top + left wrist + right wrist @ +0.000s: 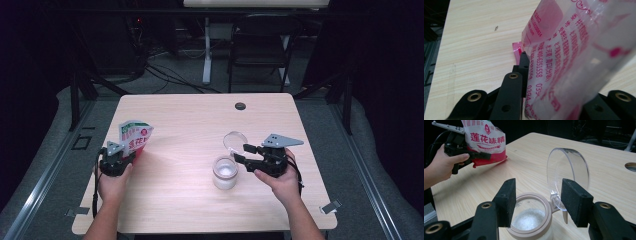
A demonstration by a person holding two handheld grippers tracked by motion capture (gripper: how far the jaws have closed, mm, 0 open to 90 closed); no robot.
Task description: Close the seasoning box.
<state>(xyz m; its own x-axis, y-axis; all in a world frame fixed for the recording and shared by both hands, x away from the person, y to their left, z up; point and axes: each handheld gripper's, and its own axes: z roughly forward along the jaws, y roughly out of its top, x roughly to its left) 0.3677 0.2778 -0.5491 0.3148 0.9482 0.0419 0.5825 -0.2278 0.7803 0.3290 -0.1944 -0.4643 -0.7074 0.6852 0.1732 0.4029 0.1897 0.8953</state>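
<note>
My left gripper [121,156] pinches the red-and-white seasoning bag [134,138] upright between its fingers, clear of spilling, while my right gripper [246,154] waits with fingers spread, holding nothing, just behind the jar [224,173], whose hinged lid [568,170] stands open for pouring.

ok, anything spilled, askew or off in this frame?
No spill that I can see. The jar stands upright with white granules inside, its clear lid flipped open. The left claw holds the red-and-white bag tilted over the table, well left of the jar. The right claw is open at the jar's rim.
</note>
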